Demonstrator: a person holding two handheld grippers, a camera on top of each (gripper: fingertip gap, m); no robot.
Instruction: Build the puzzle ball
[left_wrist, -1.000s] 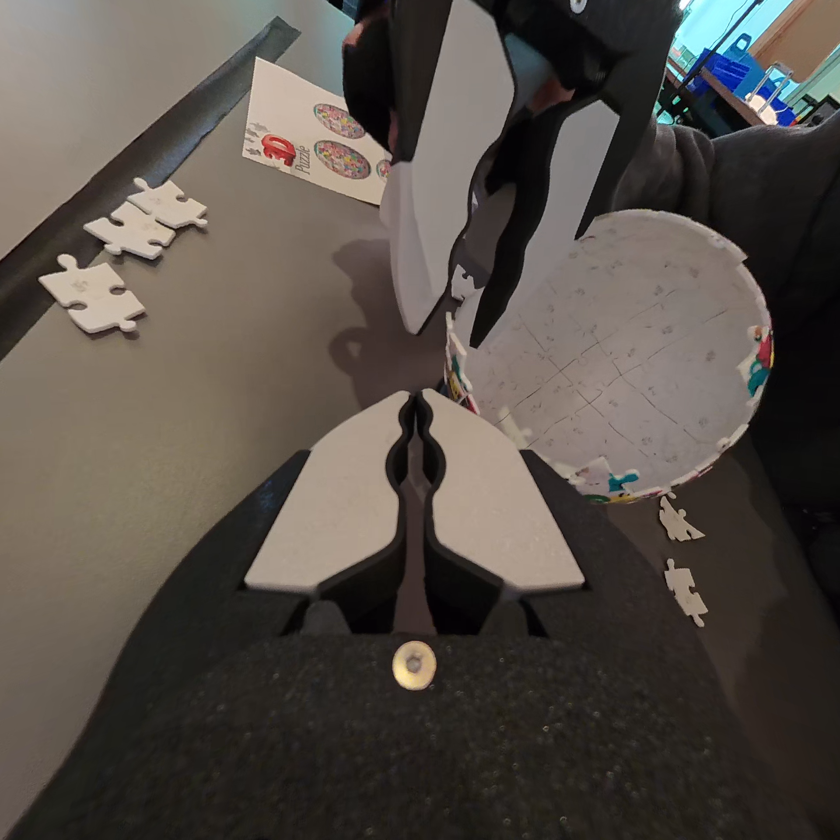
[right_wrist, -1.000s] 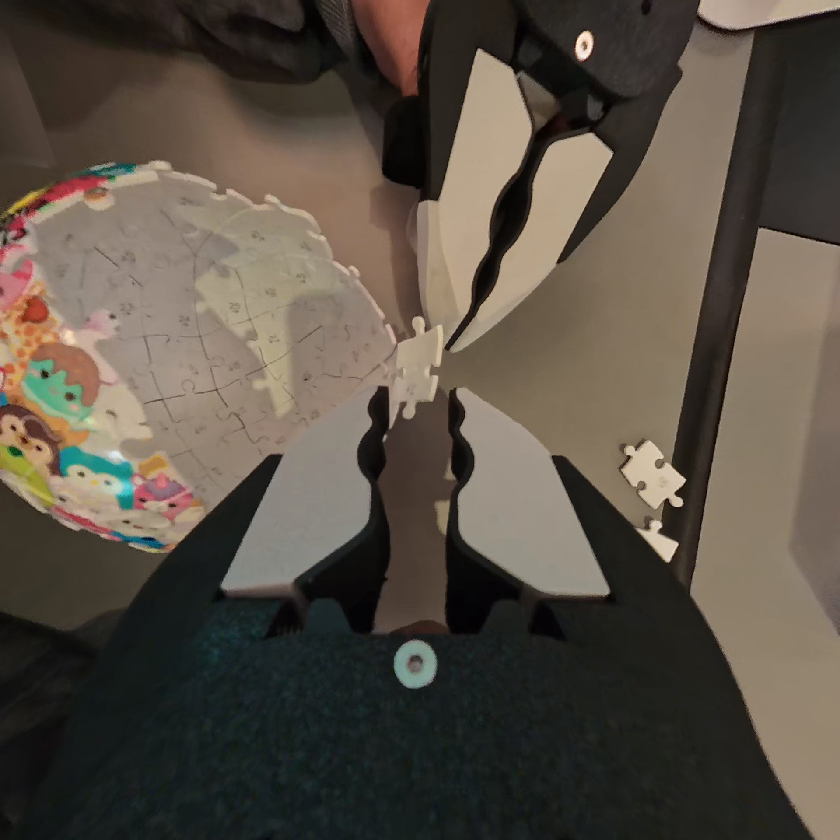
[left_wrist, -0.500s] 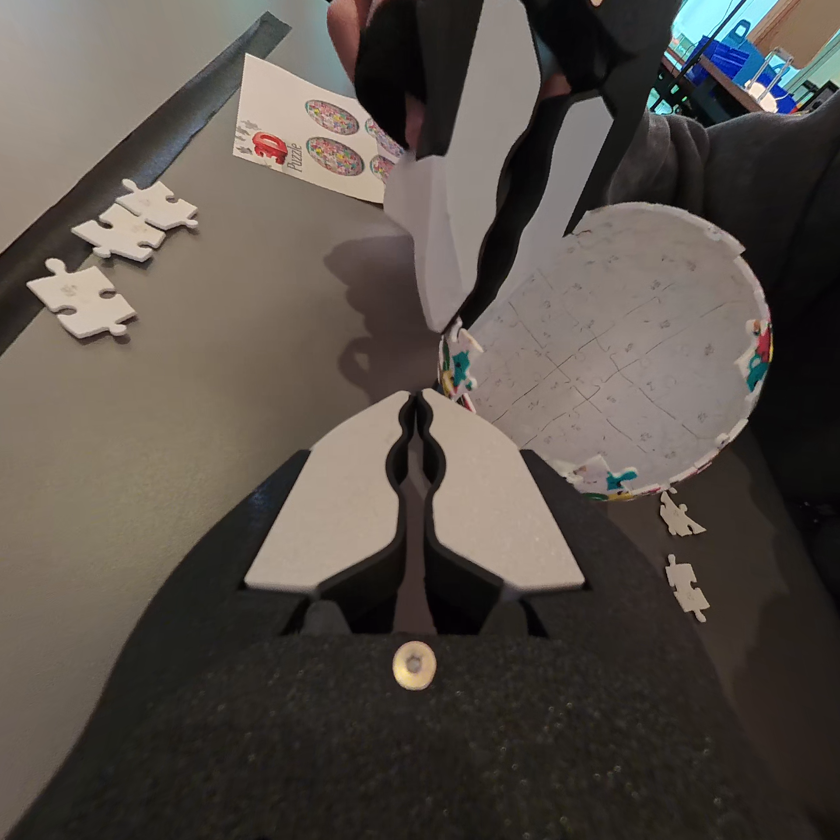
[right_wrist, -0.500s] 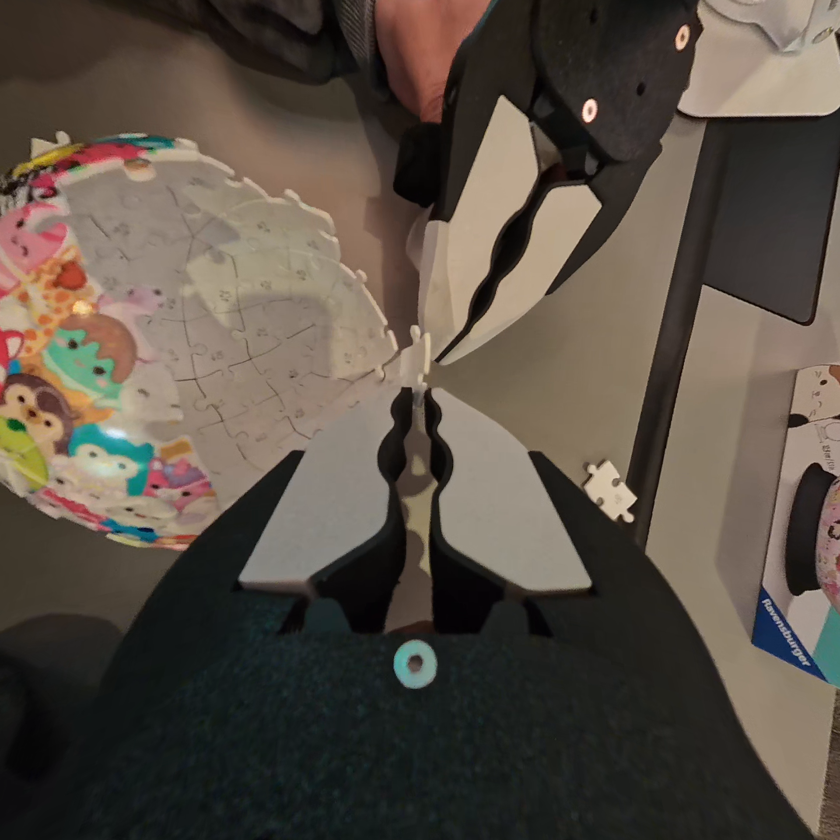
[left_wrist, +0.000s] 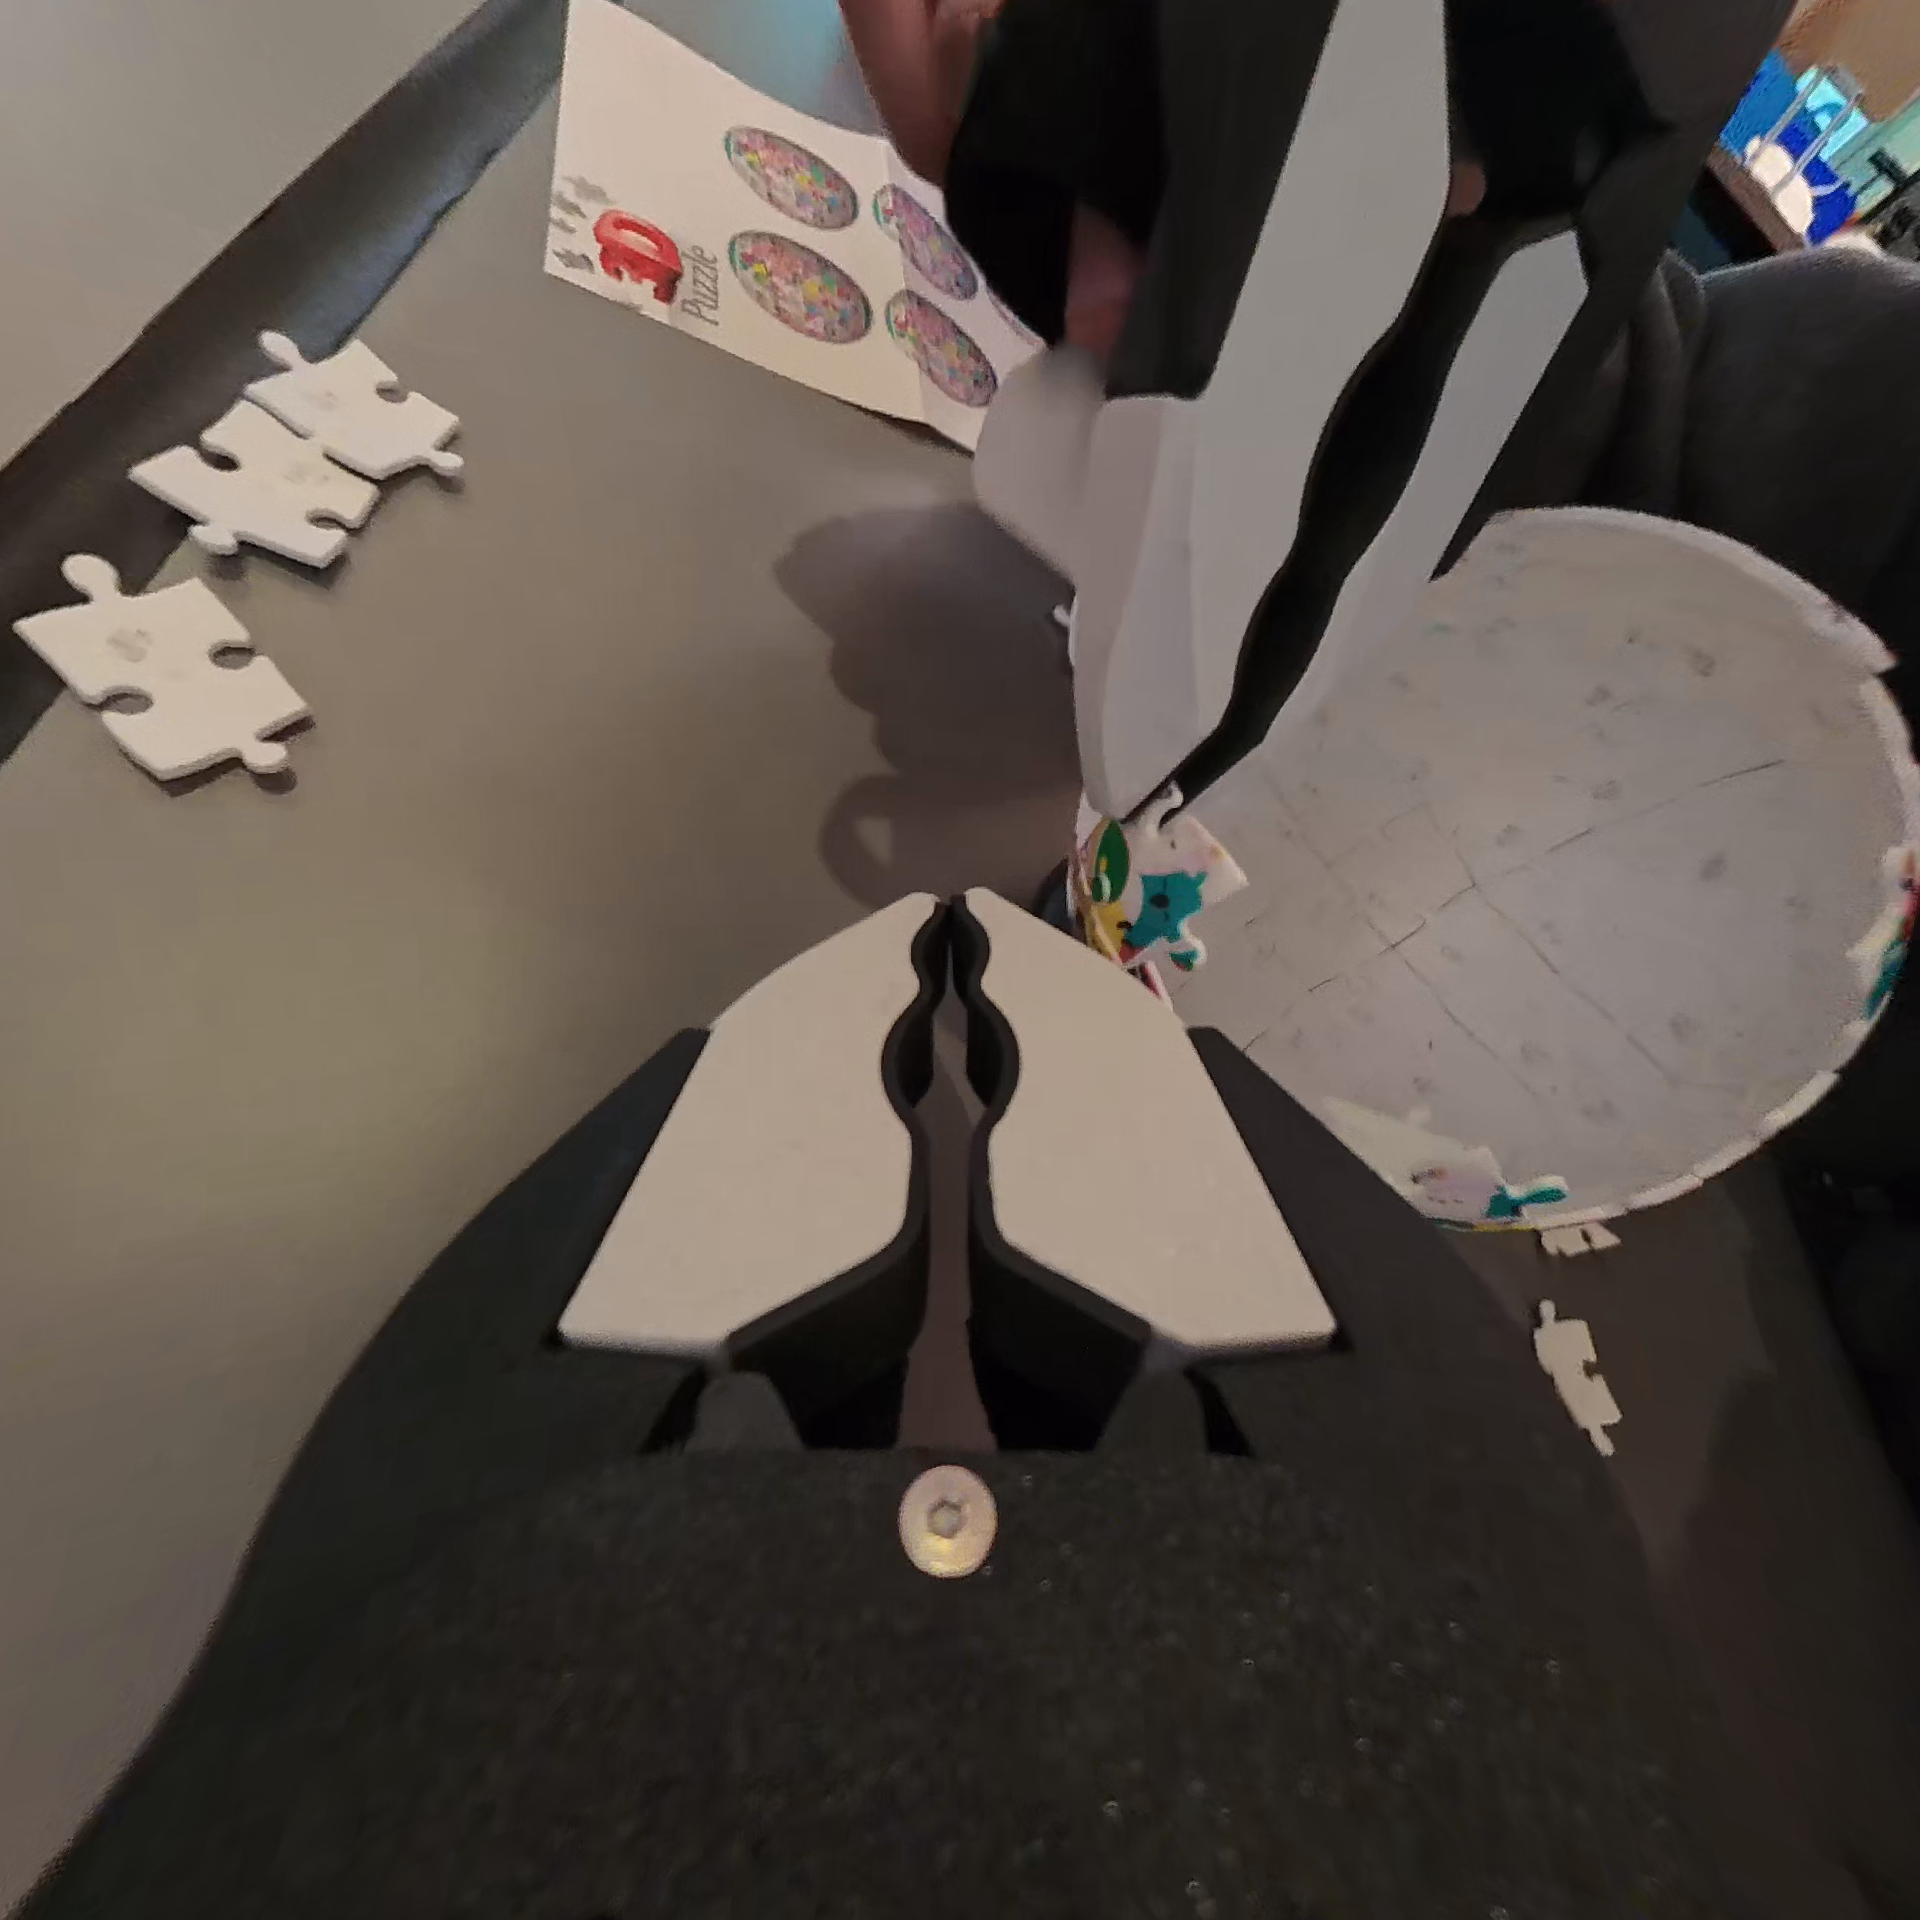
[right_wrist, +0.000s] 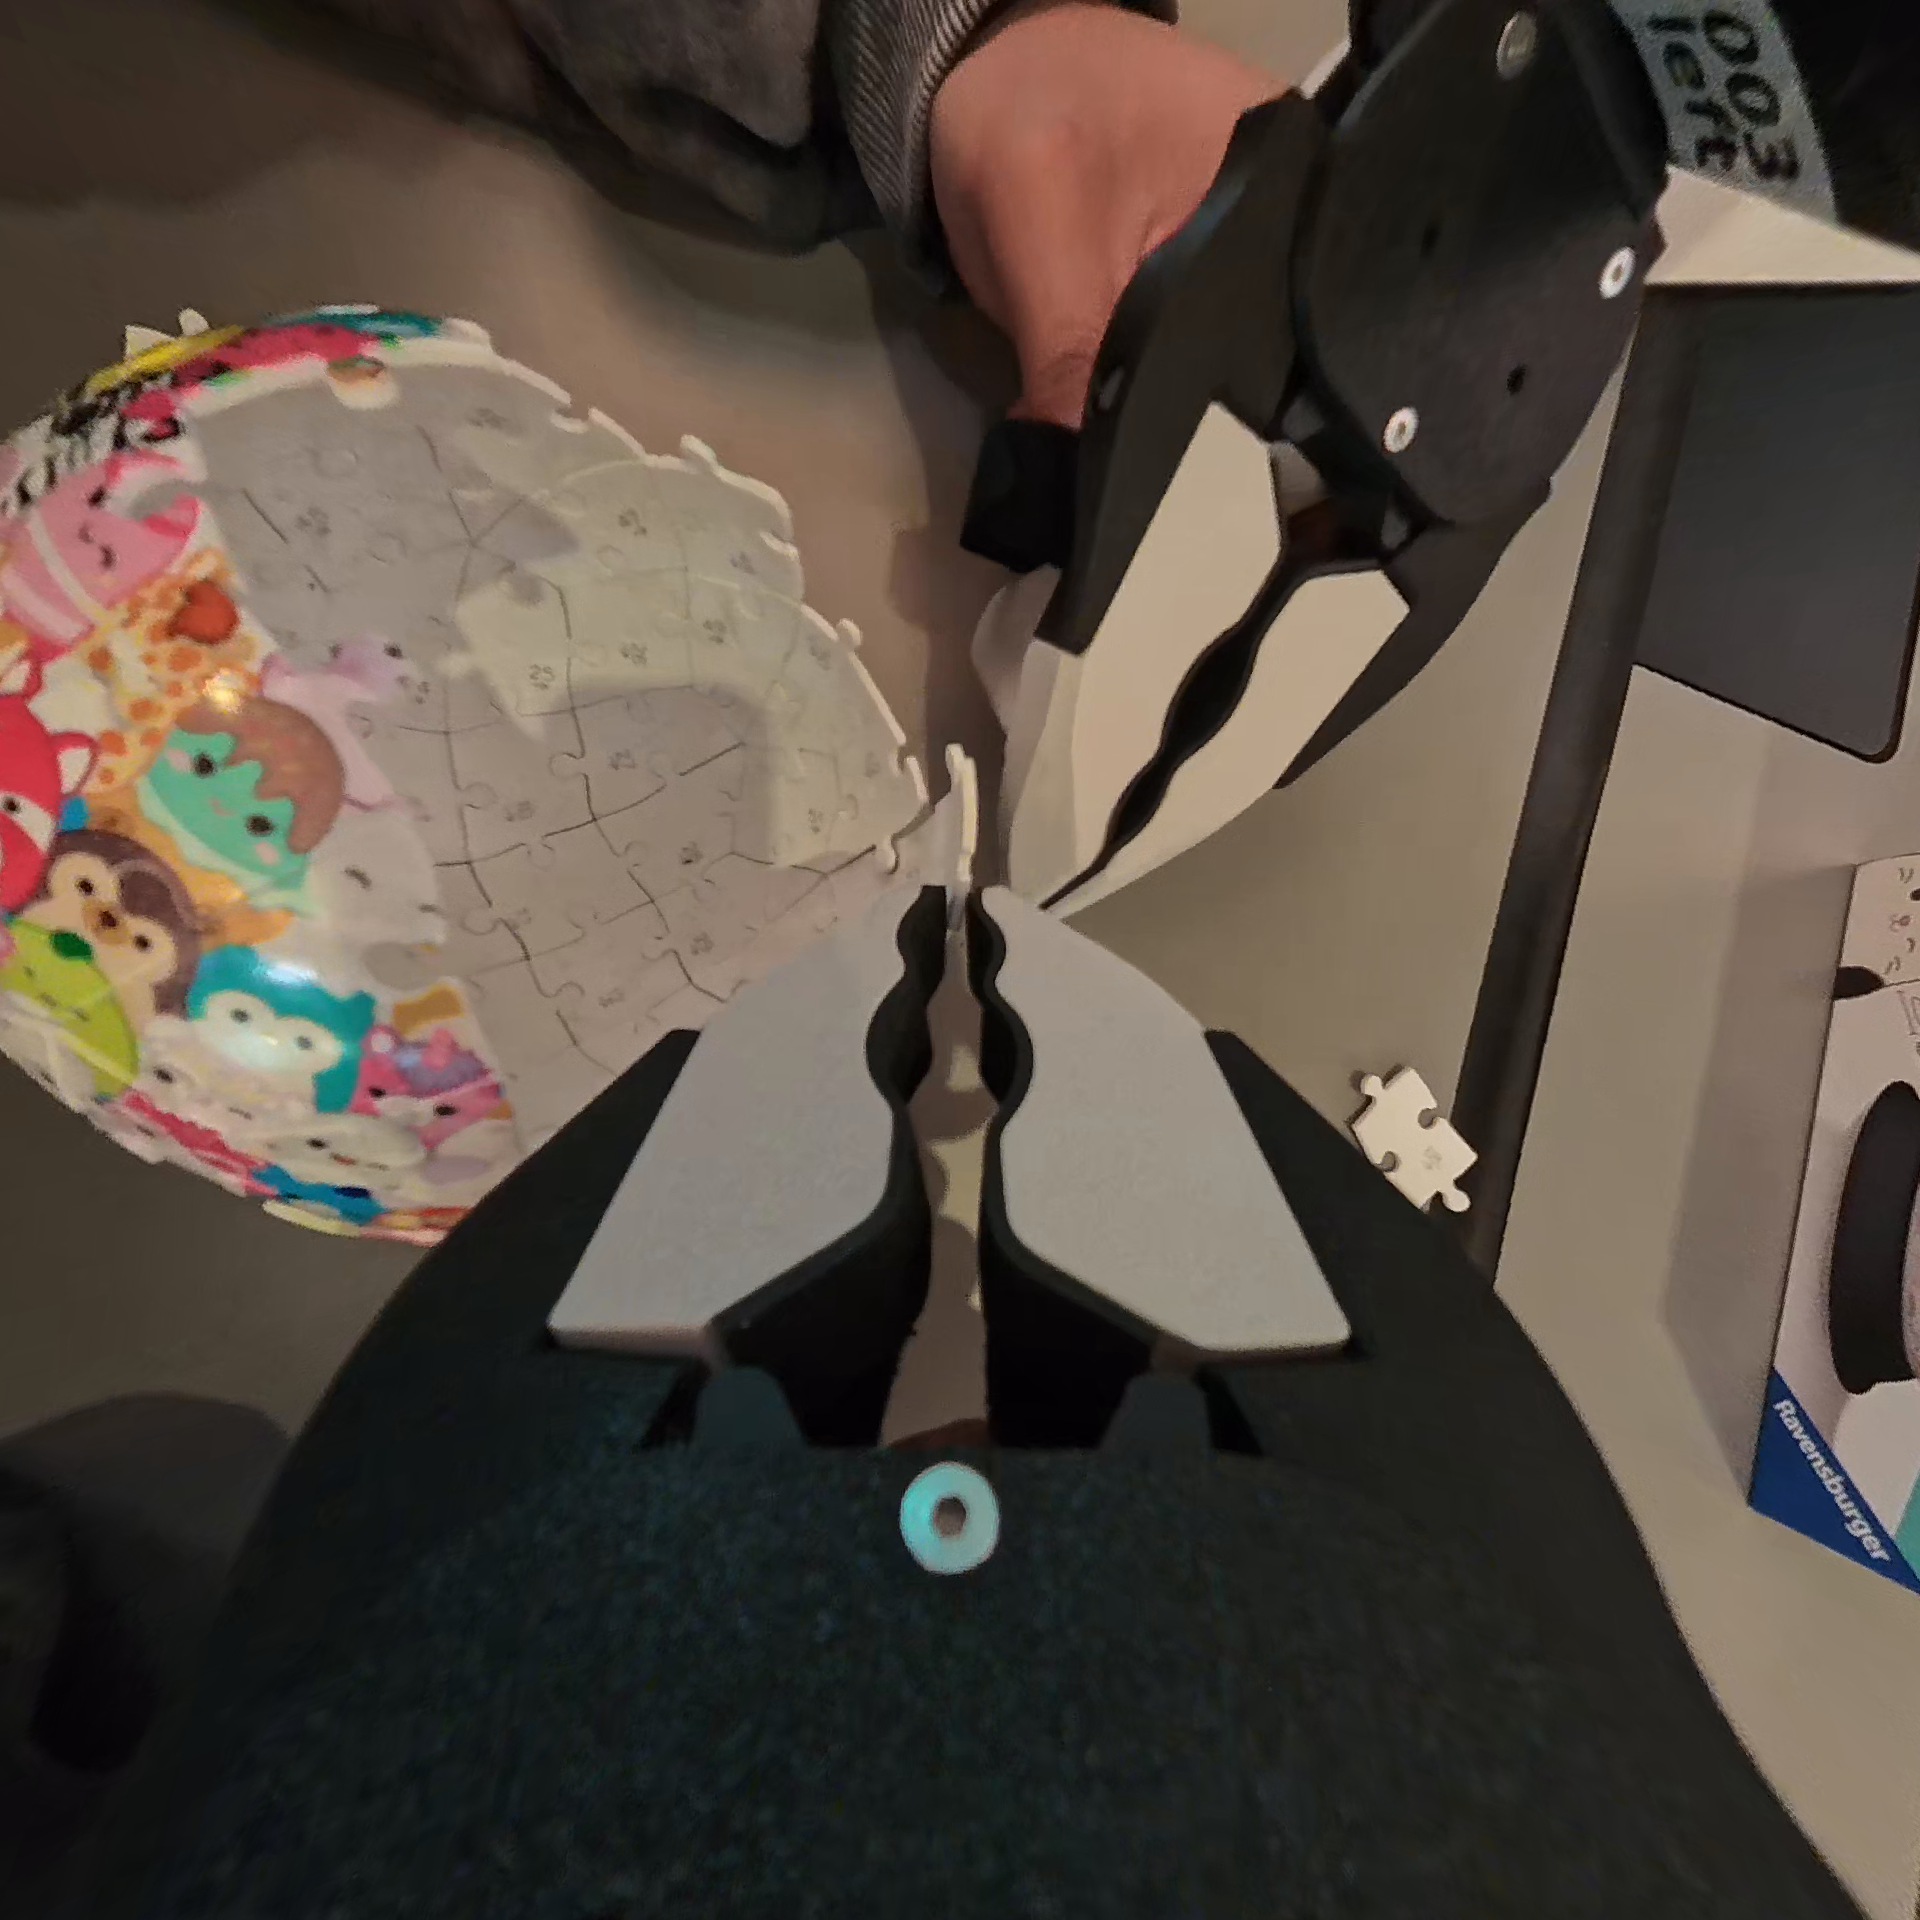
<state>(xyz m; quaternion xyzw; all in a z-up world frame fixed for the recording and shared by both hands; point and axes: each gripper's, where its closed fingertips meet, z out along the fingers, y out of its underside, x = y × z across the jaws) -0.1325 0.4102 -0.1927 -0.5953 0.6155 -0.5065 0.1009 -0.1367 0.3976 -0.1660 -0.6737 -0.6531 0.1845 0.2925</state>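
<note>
The half-built puzzle ball (left_wrist: 1558, 883) lies on the grey table as an open shell, white inside and with colourful cartoon animals outside (right_wrist: 208, 810). My right gripper (right_wrist: 961, 906) is shut on a puzzle piece (right_wrist: 964, 810), seen edge-on, and holds it at the shell's rim. In the left wrist view the right gripper (left_wrist: 1153, 805) comes down from above with the colourful piece (left_wrist: 1164, 904) at its tips against the rim. My left gripper (left_wrist: 951, 909) is shut and empty, just left of the ball. In the right wrist view it (right_wrist: 1060, 896) sits close beside the piece.
Three white loose pieces (left_wrist: 166, 675) lie at the left near a black strip. A printed leaflet (left_wrist: 748, 239) lies behind them. Small pieces (left_wrist: 1579, 1371) lie right of the ball. One piece (right_wrist: 1418, 1138) lies by a black bar (right_wrist: 1569, 727). The puzzle box (right_wrist: 1849, 1247) is far right. A hand (right_wrist: 1060, 208) holds the left gripper. The tips of both grippers are at nearly the same place. Both grippers' tips are roughly 20 cm from the black bar (right_wrist: 1569, 727).
My right gripper went from open to shut on the piece that sat at the left gripper's tip, and brought it to the ball's rim. The left gripper stays shut.
</note>
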